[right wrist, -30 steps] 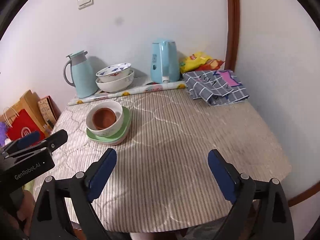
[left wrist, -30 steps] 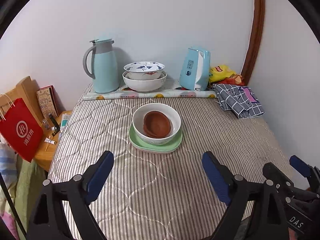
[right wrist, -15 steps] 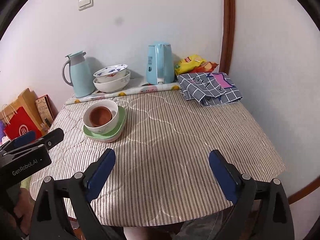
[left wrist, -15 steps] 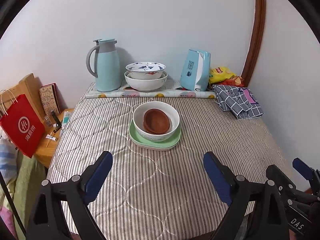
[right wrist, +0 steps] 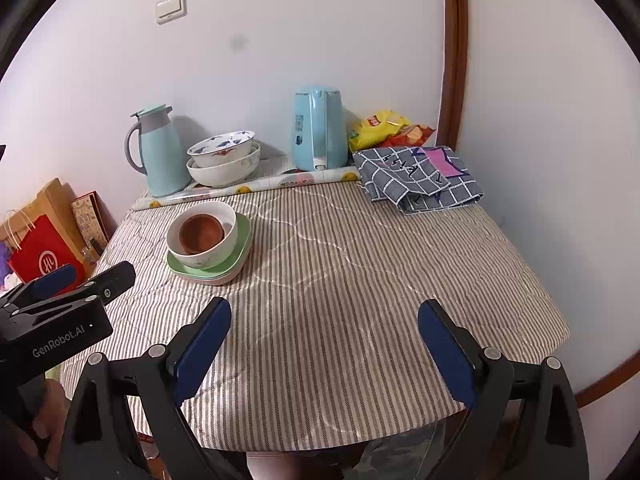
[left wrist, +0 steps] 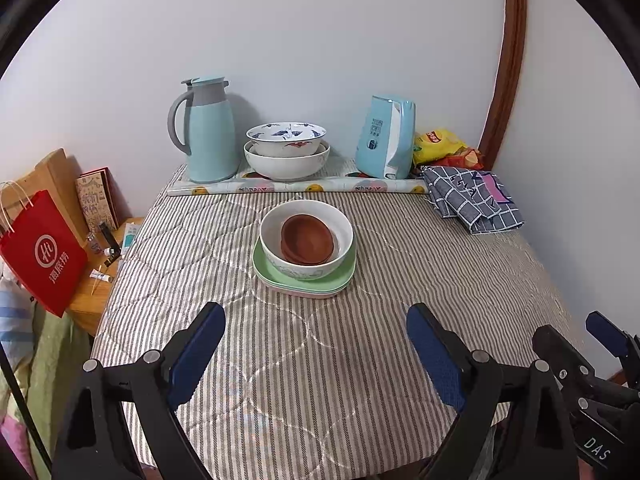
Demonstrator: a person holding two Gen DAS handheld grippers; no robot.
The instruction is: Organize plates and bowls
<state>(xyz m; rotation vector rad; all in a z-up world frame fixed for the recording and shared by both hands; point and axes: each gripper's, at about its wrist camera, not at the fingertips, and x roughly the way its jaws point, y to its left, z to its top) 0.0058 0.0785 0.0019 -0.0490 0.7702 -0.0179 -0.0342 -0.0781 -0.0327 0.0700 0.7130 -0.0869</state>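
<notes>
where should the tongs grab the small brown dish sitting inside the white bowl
Grip the small brown dish by its rim, coming down from above. It nests low inside the deep white ceramic bowl, whose wall blocks any side approach. It seems to sit toward the far side, leaving a gap at the near edge, so probably one finger goes inside the dish and one into that gap. Both the left tongs and right tongs are open.
</notes>
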